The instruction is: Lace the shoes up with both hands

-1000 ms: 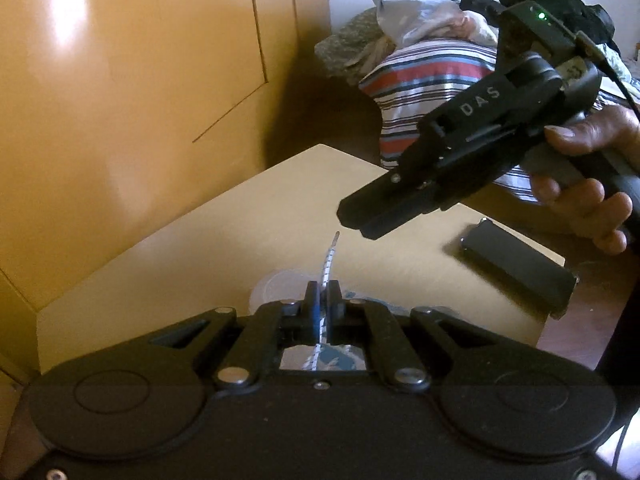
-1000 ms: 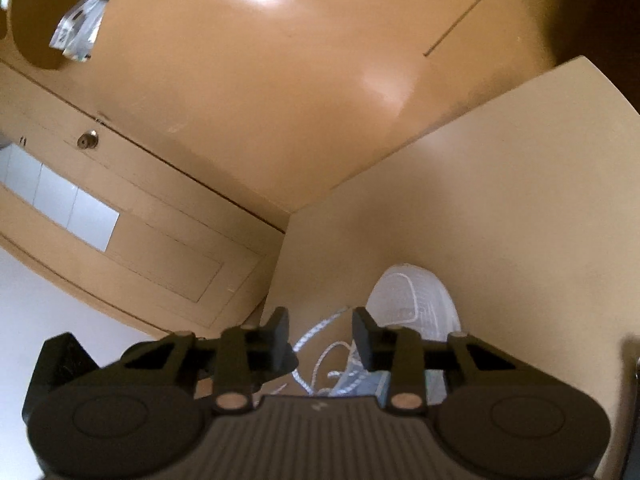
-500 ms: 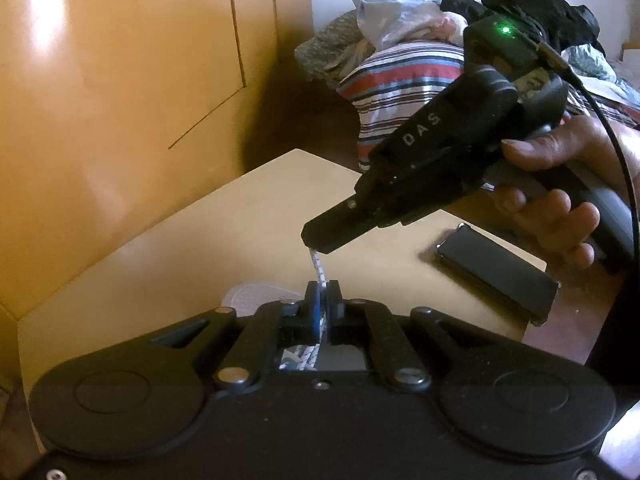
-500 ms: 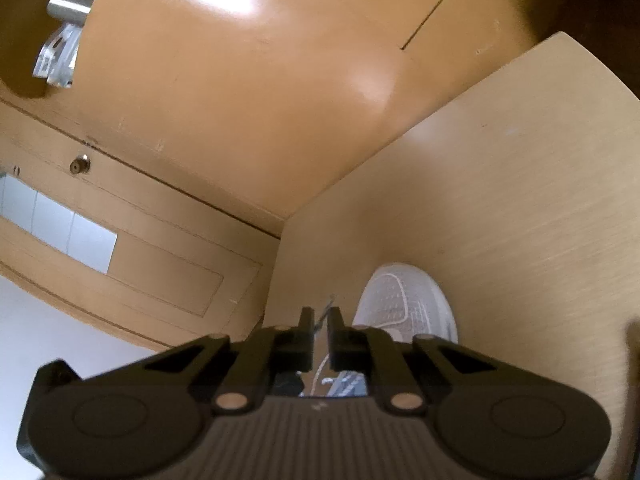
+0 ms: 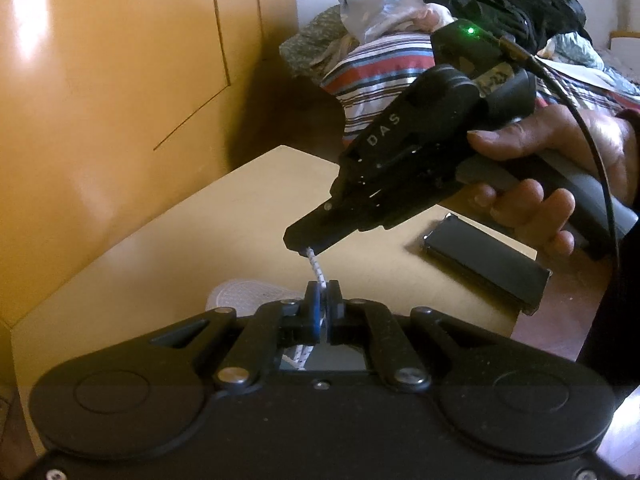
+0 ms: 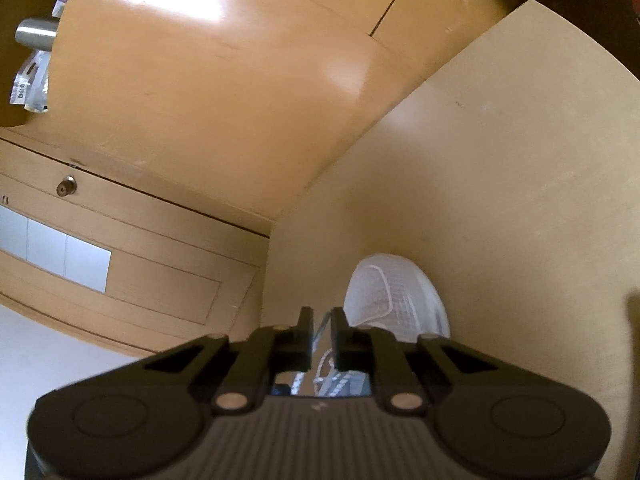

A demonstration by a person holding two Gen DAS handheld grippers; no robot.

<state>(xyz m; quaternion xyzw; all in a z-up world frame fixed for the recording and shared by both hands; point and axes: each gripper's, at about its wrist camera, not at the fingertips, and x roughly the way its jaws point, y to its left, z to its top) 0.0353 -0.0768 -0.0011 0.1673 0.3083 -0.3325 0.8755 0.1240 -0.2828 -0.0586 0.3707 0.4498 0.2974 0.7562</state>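
We had the left gripper (image 5: 323,300) pressed together on the white lace (image 5: 316,266), its two pads clamped flat against the cord with no gap between them. The lace rose from that grip in a short, nearly upright stretch and ran straight into the tip of the right gripper (image 5: 306,245), which reached in from the upper right with its nose angled down, just above the left one. The right gripper's jaws had just been closing and then eased a little apart; in the right wrist view a narrow slot stood between its fingers (image 6: 306,330), with the lace (image 6: 319,330) running up through that slot. Whether the pads truly pinched the cord there we could not tell. The white shoe (image 6: 394,296) lay on the pale wooden table (image 6: 520,200), toe pointing away from us, directly under and beyond both grippers, with loose lace loops showing near its tongue. Our right hand (image 5: 560,168) wrapped the grey handle. A flat black box (image 5: 486,264) rested on the table to the right, well apart from the shoe.
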